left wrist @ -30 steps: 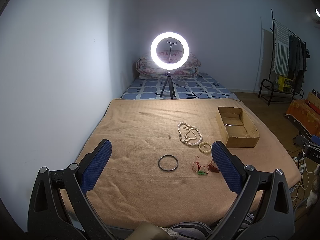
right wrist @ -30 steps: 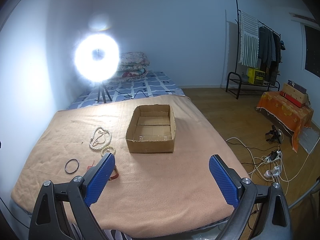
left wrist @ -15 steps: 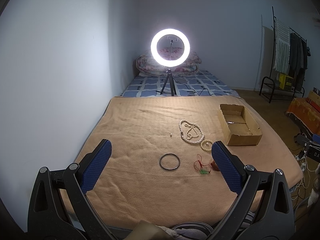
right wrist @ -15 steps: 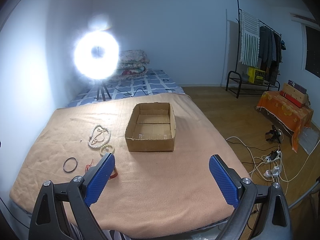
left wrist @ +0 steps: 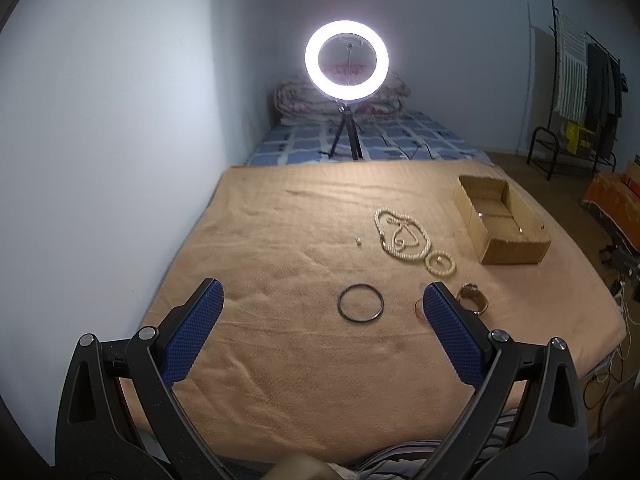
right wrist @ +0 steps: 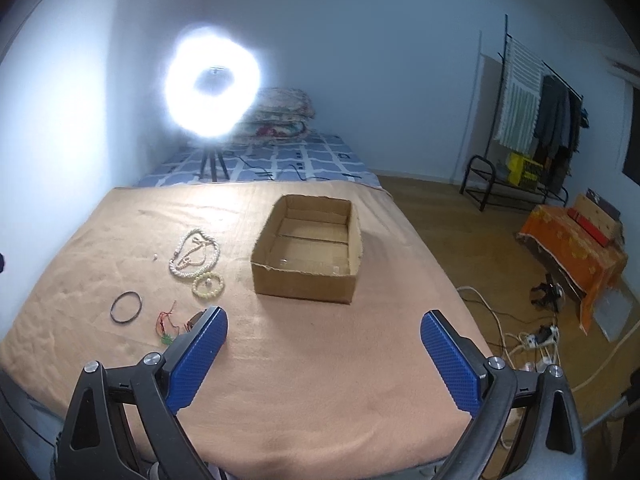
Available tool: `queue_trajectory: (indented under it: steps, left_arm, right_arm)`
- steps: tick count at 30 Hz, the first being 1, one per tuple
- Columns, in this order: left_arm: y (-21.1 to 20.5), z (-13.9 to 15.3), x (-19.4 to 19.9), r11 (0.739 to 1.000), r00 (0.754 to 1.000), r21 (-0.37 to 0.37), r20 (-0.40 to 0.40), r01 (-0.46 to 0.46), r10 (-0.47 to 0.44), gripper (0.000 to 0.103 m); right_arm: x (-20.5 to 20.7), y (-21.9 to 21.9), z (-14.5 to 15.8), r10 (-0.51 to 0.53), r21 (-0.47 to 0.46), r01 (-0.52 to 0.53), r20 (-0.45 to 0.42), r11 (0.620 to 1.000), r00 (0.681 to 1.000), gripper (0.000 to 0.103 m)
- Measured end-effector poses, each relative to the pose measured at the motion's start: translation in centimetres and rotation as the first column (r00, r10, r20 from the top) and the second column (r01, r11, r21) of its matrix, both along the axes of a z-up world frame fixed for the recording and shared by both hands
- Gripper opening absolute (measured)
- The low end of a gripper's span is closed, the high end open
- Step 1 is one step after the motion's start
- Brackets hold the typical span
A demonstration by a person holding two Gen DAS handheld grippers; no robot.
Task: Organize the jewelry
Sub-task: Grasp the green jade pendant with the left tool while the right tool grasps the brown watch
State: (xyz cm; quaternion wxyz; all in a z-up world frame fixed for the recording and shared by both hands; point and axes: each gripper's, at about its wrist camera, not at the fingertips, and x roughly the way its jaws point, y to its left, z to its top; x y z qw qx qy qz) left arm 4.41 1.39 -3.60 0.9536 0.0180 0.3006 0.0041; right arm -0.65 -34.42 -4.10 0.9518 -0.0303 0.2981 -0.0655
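Claws: left claw [left wrist: 322,304] and right claw [right wrist: 324,330] both spread wide, empty
Jewelry: one black ring bangle [left wrist: 361,309]; one white pearl necklace [left wrist: 402,238]; one pale bead bracelet [left wrist: 440,266]; on tan blanket [left wrist: 300,240]
Box: one brown cardboard box [right wrist: 308,250], far right
Change: left view nearer the bangle

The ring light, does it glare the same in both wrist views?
No: in the left wrist view the ring light is a crisp ring; in the right wrist view it blooms into a smeared blob, casting haze over the wall.

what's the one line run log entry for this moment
phase: approach | left claw: open, empty | right claw: open, empty | jewelry on blanket | cardboard box: near empty
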Motion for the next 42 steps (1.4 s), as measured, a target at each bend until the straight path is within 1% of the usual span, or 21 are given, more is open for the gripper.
queue_trajectory:
  steps: [2,4,7,10,13,14,15,17,18,19,20,22,25,26,28,32,36,38,40,42]
  left_arm:
    - [0.4,-1.1,0.8,1.0,1.0,0.01,-0.018,0.003,-0.003,0.102]
    - [1.0,-1.9,1.5,1.0,0.999,-0.004,-0.033,0.013,-0.013,0.102]
    - [1.8,-3.2,2.5,0.999,0.998,-0.036,-0.057,0.013,-0.015,0.102]
    - [2.3,-4.5,3.5,0.999,0.996,-0.048,-0.082,0.016,-0.02,0.101]
    - [2.7,-5.7,4.8,0.996,0.991,-0.086,-0.127,0.031,-0.042,0.092]
    - [2.8,-6.1,5.3,0.994,0.988,-0.105,-0.145,0.033,-0.048,0.088]
    - [3.1,-6.7,6.0,0.991,0.985,-0.129,-0.164,0.034,-0.056,0.086]
    - [3.6,-7.6,6.9,0.986,0.979,-0.163,-0.196,0.031,-0.064,0.076]
    - [3.8,-8.1,7.5,0.982,0.974,-0.185,-0.214,0.033,-0.073,0.074]
    - [3.9,-8.6,8.0,0.98,0.97,-0.198,-0.23,0.033,-0.079,0.068]
    - [3.9,-9.0,8.4,0.978,0.966,-0.206,-0.244,0.033,-0.084,0.066]
    - [3.7,-9.9,9.3,0.975,0.957,-0.217,-0.27,0.043,-0.102,0.064]
    - [2.8,-11.1,10.6,0.976,0.947,-0.206,-0.297,0.064,-0.125,0.063]
    - [2.5,-11.5,10.9,0.976,0.942,-0.207,-0.307,0.072,-0.134,0.058]
    - [2.0,-12.1,11.6,0.972,0.932,-0.222,-0.329,0.084,-0.155,0.055]
    - [0.6,-13.0,12.5,0.955,0.912,-0.268,-0.349,0.124,-0.217,0.054]
    - [-1.5,-13.6,12.7,0.938,0.887,-0.293,-0.363,0.183,-0.286,0.054]
    - [-2.7,-14.1,12.9,0.924,0.867,-0.312,-0.373,0.22,-0.332,0.054]
    - [-4.2,-14.6,12.9,0.906,0.837,-0.327,-0.385,0.27,-0.388,0.054]
    - [-5.8,-15.0,12.9,0.892,0.809,-0.319,-0.399,0.319,-0.432,0.054]
  right_arm:
    - [0.3,0.2,-0.3,0.021,0.001,-0.021,0.015,1.0,1.0,0.099]
    - [0.9,0.3,-0.7,0.037,0.003,-0.037,0.02,0.999,0.999,0.1]
    - [2.5,0.4,-1.5,0.078,0.015,-0.077,-0.012,0.997,0.997,0.1]
    - [3.9,0.8,-2.5,0.127,0.044,-0.125,-0.053,0.991,0.99,0.099]
    - [5.5,1.4,-3.8,0.177,0.068,-0.171,-0.104,0.983,0.979,0.097]
    - [6.0,1.6,-4.3,0.202,0.08,-0.193,-0.116,0.978,0.973,0.096]
    - [6.5,1.7,-4.8,0.217,0.093,-0.206,-0.13,0.974,0.968,0.094]
    - [7.6,1.8,-6.0,0.247,0.138,-0.226,-0.163,0.964,0.955,0.09]
    - [8.2,1.7,-6.8,0.261,0.168,-0.232,-0.182,0.958,0.948,0.088]
    - [8.7,1.7,-7.4,0.268,0.187,-0.232,-0.198,0.955,0.943,0.088]
    - [9.3,1.7,-8.1,0.276,0.209,-0.232,-0.216,0.95,0.937,0.086]
    - [10.3,1.8,-9.5,0.29,0.228,-0.234,-0.25,0.945,0.924,0.08]
    - [11.4,2.0,-10.9,0.304,0.226,-0.243,-0.293,0.943,0.906,0.079]
    - [11.9,2.2,-11.4,0.312,0.226,-0.25,-0.305,0.942,0.9,0.079]
    - [12.7,2.4,-12.2,0.328,0.237,-0.259,-0.322,0.936,0.888,0.076]
    - [14.5,3.0,-13.7,0.364,0.285,-0.271,-0.353,0.919,0.862,0.072]
    - [15.7,3.8,-15.0,0.384,0.3,-0.28,-0.38,0.912,0.841,0.066]
    - [16.2,4.1,-15.5,0.394,0.31,-0.283,-0.394,0.908,0.831,0.065]
    - [16.6,4.4,-16.0,0.399,0.316,-0.284,-0.401,0.905,0.824,0.064]
    - [17.0,4.7,-16.3,0.405,0.316,-0.289,-0.41,0.904,0.817,0.062]
